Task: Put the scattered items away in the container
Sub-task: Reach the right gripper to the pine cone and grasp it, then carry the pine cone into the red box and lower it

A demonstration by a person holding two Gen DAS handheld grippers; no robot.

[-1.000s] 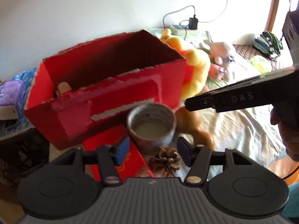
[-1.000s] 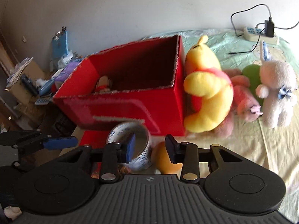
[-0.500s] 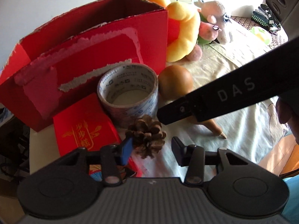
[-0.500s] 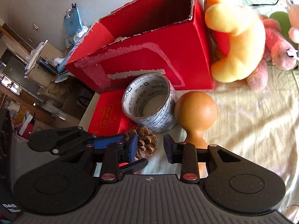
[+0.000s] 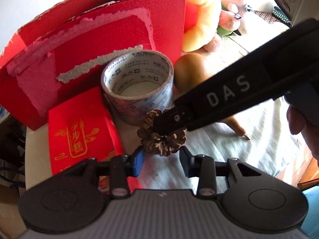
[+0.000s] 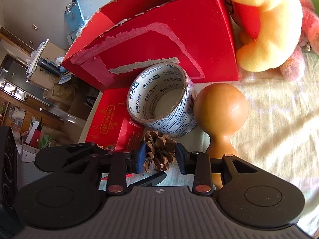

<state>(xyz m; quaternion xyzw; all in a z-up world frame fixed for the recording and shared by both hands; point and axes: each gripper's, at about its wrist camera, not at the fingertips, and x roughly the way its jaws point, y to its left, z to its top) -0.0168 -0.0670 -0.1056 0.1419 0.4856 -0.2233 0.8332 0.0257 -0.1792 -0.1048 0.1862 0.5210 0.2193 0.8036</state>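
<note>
A brown pine cone (image 6: 159, 151) lies on the pale cloth, in front of a roll of printed tape (image 6: 161, 101). My right gripper (image 6: 160, 157) is open with the cone between its jaws; contact is unclear. In the left wrist view one of its fingers (image 5: 219, 97) reaches in from the right, tip over the pine cone (image 5: 163, 143). My left gripper (image 5: 161, 162) is open just short of the cone. A flat red packet (image 5: 79, 127) and a brown gourd (image 6: 221, 107) flank the tape. The torn red box (image 6: 159, 39) stands behind them.
A yellow plush toy (image 6: 269, 29) and a pink one (image 6: 295, 65) lean at the box's right end. The table edge drops off left of the red packet (image 6: 107, 119) onto floor clutter. A hand (image 5: 305, 127) holds the right gripper.
Both grippers have dropped lower and closed in on the items. The right gripper has slid forward around the pine cone, and the left one has come up to it from the near side.
</note>
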